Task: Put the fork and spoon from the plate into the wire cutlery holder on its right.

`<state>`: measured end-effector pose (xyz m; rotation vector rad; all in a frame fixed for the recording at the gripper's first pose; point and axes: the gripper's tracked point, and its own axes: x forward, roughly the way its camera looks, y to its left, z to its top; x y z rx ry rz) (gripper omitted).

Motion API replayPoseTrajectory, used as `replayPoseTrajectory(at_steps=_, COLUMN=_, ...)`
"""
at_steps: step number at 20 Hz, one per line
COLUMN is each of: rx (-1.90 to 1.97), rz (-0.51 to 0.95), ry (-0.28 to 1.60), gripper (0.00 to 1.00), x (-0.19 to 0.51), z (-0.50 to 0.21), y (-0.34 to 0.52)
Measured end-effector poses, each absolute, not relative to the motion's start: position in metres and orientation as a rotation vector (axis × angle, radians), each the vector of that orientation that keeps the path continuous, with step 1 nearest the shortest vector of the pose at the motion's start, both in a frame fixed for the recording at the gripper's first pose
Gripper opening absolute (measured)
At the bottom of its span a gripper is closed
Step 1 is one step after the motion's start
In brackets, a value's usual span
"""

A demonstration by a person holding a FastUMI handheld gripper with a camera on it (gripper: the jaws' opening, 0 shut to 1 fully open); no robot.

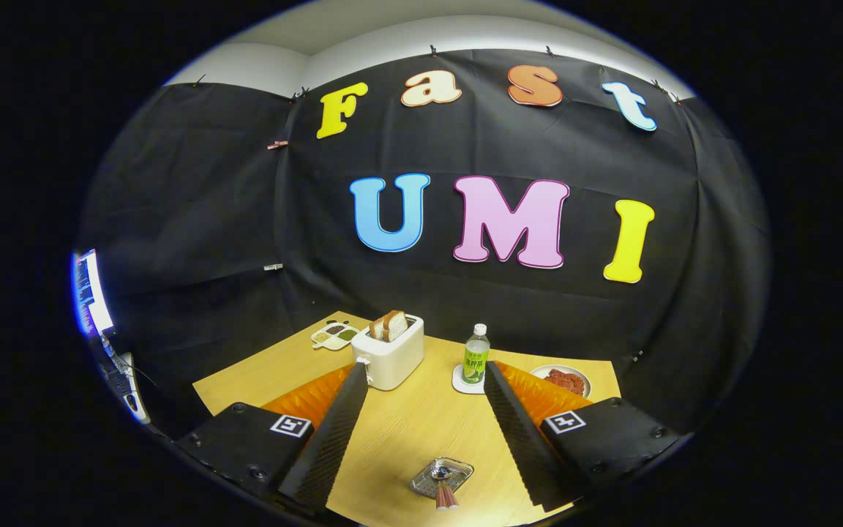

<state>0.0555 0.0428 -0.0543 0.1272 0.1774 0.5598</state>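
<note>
While your gripper (425,380) hangs above the table (399,439), its two fingers are spread wide apart and hold nothing. The table top is smooth, pale wood. Low in the middle of the frame, between the fingers and closer to you than their tips, sits a small shiny plate (442,474) with rounded corners. A spoon (440,481) lies in it with its bowl on the plate and its handle sticking out over the near edge; a second handle (451,496) lies right beside it, and you cannot tell if that one is the fork. Past the left fingertip stands a boxy white toaster (391,357) with slices of bread (389,325) poking out of the top. Behind it lies a little tray with split parts (334,335). Past the right fingertip a clear bottle (476,356) with a white cap stands upright on a white coaster (468,383), and further right is a round white dish with something red (566,380) on it. At the far left edge glows a screen (89,294).
</note>
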Motion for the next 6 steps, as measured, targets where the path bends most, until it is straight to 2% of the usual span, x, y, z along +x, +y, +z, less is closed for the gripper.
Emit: replayPoseTrajectory(at_steps=6, rx=0.129, rz=0.575, ry=0.18, gripper=0.99, x=0.0488, z=-0.0551, y=0.045)
